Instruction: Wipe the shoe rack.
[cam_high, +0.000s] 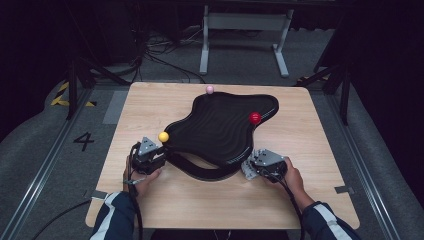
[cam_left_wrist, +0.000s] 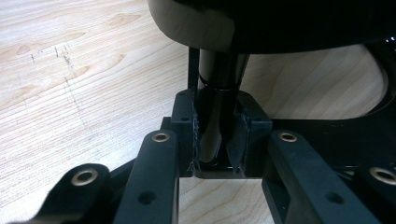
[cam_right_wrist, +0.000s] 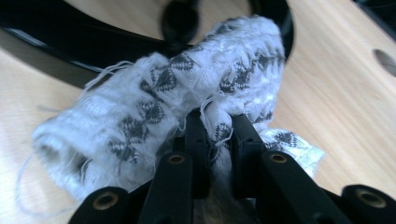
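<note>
A black, wavy-edged ribbed tray (cam_high: 215, 135) stands raised on a dark frame (cam_high: 200, 173) in the middle of the wooden table (cam_high: 210, 202). A yellow ball (cam_high: 163, 136) rests at its left rim, a pink ball (cam_high: 210, 89) at its far rim and a red ball (cam_high: 255, 118) on its right side. My left gripper (cam_high: 150, 156) (cam_left_wrist: 217, 135) is shut on a black post (cam_left_wrist: 219, 88) under the tray's left edge. My right gripper (cam_high: 252, 169) (cam_right_wrist: 217, 135) is shut on a bunched white cloth with grey diamonds (cam_right_wrist: 154, 112) by the tray's near right edge.
A white metal stand (cam_high: 245, 25) and loose cables (cam_high: 165, 60) lie on the grey floor beyond the table. A number 4 (cam_high: 83, 141) is marked on the floor at the left. Bare wood runs along the table's near edge between my forearms.
</note>
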